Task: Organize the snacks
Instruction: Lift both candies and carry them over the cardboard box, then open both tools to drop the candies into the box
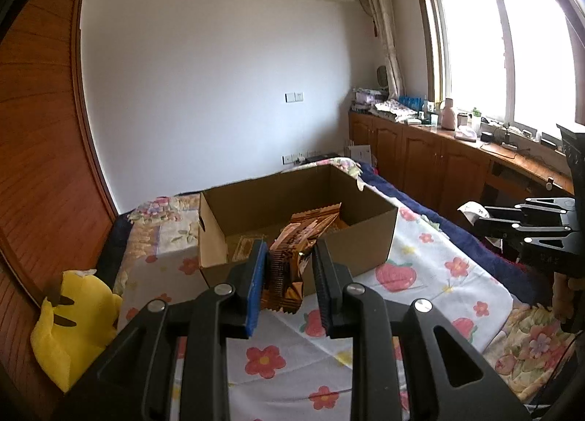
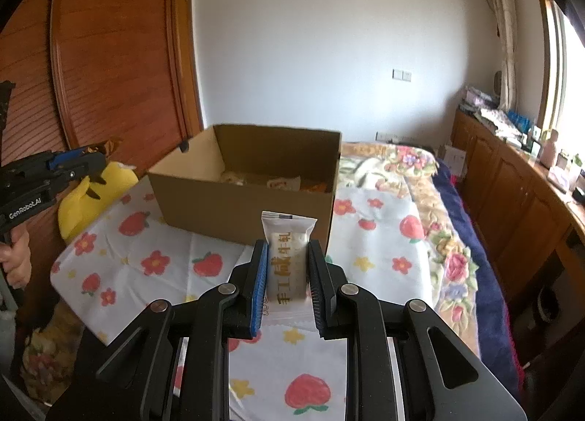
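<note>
Cardboard box on flower-print sheet over bed, yellow plush toy beside it; snack packets lie inside box. Right gripper clenched on white packet with gold lettering, upright, long axis pointing toward box, near wall ahead. Left gripper clenched on crinkled brown-gold wrapper, raised before box.

Matt cardboard box, seemingly foil wrapper

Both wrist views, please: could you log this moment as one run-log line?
left hand-held gripper: shut on brown snack packet | right hand-held gripper: shut on white snack packet | cardboard box: open, snacks inside
</note>
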